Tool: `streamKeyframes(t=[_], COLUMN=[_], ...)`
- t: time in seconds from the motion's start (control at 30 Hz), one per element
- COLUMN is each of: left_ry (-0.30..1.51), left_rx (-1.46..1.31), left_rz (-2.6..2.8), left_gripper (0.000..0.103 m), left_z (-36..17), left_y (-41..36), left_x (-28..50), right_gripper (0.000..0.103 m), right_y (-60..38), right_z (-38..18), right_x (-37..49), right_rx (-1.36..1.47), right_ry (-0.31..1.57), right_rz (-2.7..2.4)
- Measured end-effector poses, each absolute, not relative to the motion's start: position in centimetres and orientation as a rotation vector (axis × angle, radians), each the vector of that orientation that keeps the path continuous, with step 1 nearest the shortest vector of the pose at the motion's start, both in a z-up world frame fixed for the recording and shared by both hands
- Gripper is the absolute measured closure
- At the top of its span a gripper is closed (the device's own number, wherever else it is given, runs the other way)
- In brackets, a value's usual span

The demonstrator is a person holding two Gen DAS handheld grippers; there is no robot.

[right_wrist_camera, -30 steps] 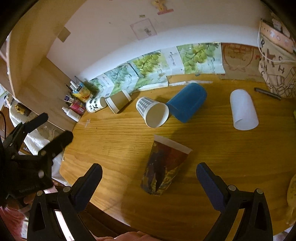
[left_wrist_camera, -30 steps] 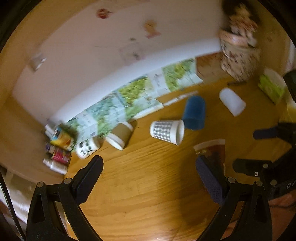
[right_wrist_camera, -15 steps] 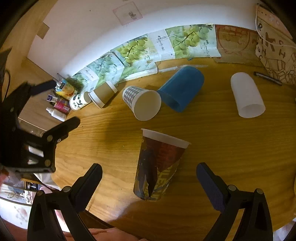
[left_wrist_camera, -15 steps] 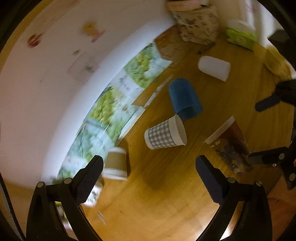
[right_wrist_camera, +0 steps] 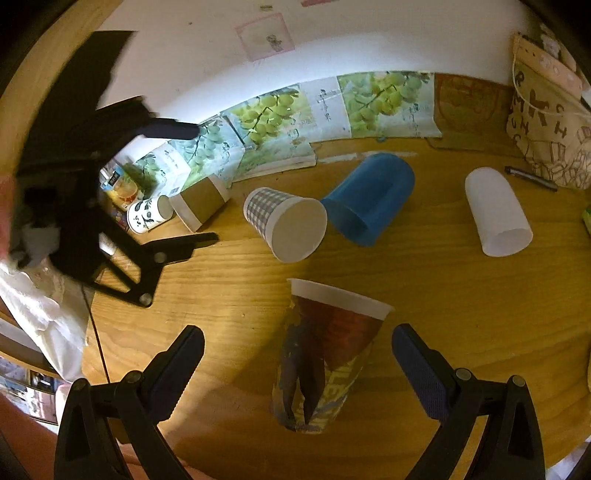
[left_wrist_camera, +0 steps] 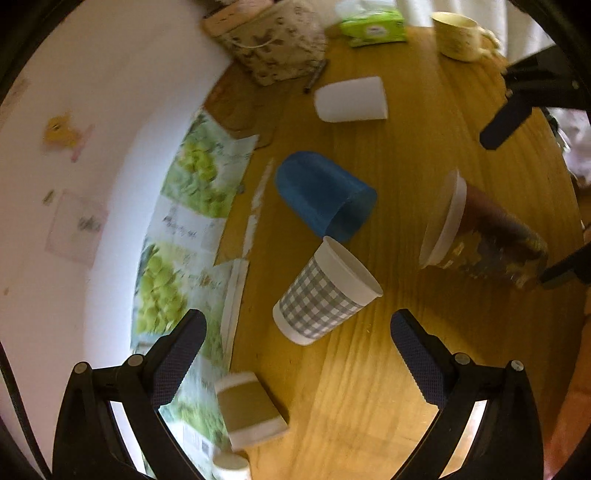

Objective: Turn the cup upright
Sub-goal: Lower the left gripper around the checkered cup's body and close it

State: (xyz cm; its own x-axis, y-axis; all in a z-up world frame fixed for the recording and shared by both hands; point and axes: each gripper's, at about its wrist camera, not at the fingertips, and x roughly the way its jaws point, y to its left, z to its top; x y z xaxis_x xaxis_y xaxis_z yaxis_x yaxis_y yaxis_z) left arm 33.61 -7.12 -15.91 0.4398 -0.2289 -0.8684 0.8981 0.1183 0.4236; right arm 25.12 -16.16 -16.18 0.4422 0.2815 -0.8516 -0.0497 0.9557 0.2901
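Observation:
Several cups lie on their sides on the wooden table (right_wrist_camera: 461,314). A tall dark printed paper cup (right_wrist_camera: 325,358) lies between my right gripper's open fingers, rim away from me; it also shows in the left wrist view (left_wrist_camera: 480,236). A grey checked paper cup (left_wrist_camera: 325,295) lies just ahead of my open, empty left gripper (left_wrist_camera: 295,354); it shows in the right wrist view (right_wrist_camera: 284,221) too. My right gripper (right_wrist_camera: 297,369) is open around the printed cup, not touching it.
A blue cup (right_wrist_camera: 373,199), a white cup (right_wrist_camera: 496,218), a brown-sleeved cup (right_wrist_camera: 201,203) and a small panda-print cup (right_wrist_camera: 147,216) also lie on the table. Grape-print boxes (right_wrist_camera: 269,118) line the wall. A patterned bag (right_wrist_camera: 550,122), a pen (right_wrist_camera: 532,177) and a tissue pack (left_wrist_camera: 373,26) lie at the right.
My left gripper has swung round and moved closer over the checked cup. My right gripper has moved forward, so the printed cup now lies between its fingers.

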Motion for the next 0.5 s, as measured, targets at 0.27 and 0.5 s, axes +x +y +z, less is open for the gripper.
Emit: streamKeyframes(t=[0.27, 0.5], left_ry=[0.644, 0.652], left_rx=[1.287, 1.361], left_rz=[-1.113, -1.240], left_gripper=[0.003, 0.003], left_z=[-18.5, -20.4], left_y=[-8.1, -8.6], left_x=[34.5, 35.4], right_gripper=[0.001, 0.001], right_y=[-14.4, -13.4], right_z=[-16.5, -16.6], right_x=[24.8, 24.8], right_rx=[0.196, 0.191], right_ry=[1.075, 1.075], right_rz=[0.216, 0.232])
